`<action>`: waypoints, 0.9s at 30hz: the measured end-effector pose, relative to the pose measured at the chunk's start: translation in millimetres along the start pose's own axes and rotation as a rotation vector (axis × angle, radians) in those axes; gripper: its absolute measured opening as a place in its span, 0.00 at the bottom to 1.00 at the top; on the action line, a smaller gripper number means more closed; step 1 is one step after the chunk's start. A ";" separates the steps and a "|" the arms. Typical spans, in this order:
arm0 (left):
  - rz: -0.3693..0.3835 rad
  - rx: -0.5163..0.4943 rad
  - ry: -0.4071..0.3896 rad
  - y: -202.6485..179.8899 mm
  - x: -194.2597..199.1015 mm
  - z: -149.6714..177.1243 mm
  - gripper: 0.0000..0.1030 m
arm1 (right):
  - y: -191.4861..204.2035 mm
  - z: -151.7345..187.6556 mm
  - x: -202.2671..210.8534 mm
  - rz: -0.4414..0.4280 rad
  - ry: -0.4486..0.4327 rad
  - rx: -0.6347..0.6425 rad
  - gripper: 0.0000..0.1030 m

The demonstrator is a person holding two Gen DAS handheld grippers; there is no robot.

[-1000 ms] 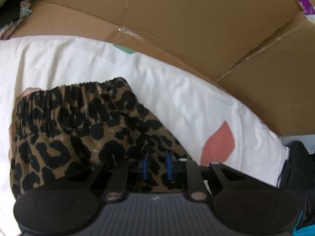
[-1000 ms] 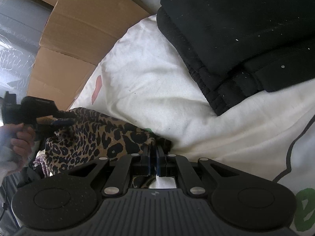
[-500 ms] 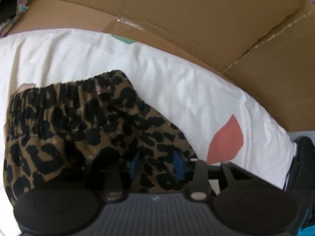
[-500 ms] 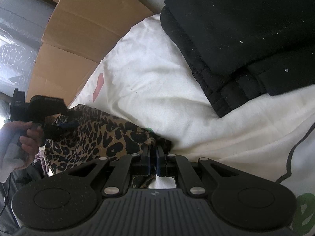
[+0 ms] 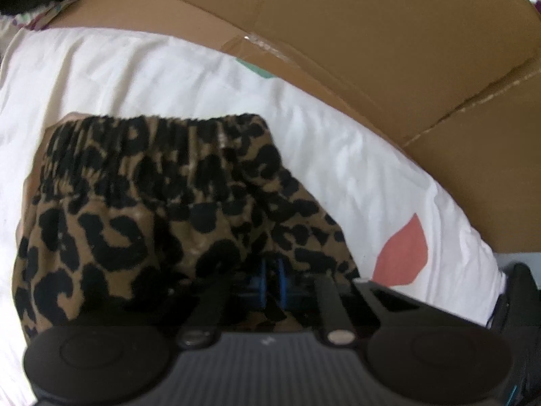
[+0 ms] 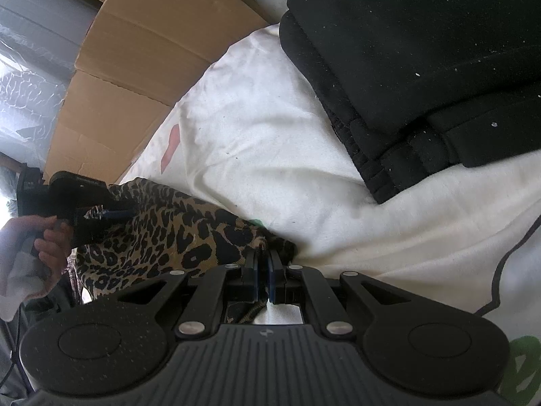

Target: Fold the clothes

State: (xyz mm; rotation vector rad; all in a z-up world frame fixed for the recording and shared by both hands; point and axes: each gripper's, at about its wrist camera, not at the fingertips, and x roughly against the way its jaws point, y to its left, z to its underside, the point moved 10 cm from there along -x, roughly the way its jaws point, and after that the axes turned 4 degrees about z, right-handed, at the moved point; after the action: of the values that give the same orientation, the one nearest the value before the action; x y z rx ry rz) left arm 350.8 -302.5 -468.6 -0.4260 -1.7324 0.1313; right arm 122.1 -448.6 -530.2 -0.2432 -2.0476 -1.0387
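White bedding (image 6: 287, 169), creased and printed with a salmon-pink leaf shape (image 5: 402, 253), fills most of both wrist views and carries everything else; I cannot tell what lies under it. Flattened brown cardboard (image 5: 389, 50) stands along its far edge, with clear plastic wrap (image 6: 30, 77) beyond it in the right wrist view. A stack of folded black clothes (image 6: 422, 67) lies on the bedding at upper right of the right wrist view, well apart from my work piece. The work piece is the leopard-print shorts (image 5: 152, 209), lying on the white bedding between my two grippers, gathered elastic waistband (image 5: 152, 132) on the side away from the left camera. My right gripper (image 6: 263, 264) has its jaws nearly together, pinched on one corner of the leopard fabric; a strip of the print runs down between the fingers toward the camera. My left gripper (image 5: 272, 277) points steeply down onto the near edge of the shorts; its blue pads (image 5: 260, 280) are close together with leopard fabric between them, clamped on it. That view is slightly blurred. In the right wrist view, my left hand (image 6: 37, 250) wraps the left gripper's handle at the far left, that gripper's tips touching the opposite end of the shorts.
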 end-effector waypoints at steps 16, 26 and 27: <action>0.044 -0.037 -0.091 -14.1 36.3 -9.0 0.00 | 0.8 -0.3 0.5 0.003 -0.005 -0.002 0.09; 0.079 -0.039 -0.110 -26.4 35.5 -13.3 0.00 | 0.5 -0.4 0.3 0.002 -0.008 0.000 0.09; 0.086 -0.035 -0.111 -26.9 35.8 -14.0 0.00 | 0.6 -0.4 0.3 0.002 -0.008 -0.002 0.09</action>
State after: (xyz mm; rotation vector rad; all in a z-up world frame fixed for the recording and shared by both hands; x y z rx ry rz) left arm 353.4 -316.8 -424.0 -0.5277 -1.8283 0.1891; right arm 122.4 -448.5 -529.4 -0.2508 -2.0534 -1.0396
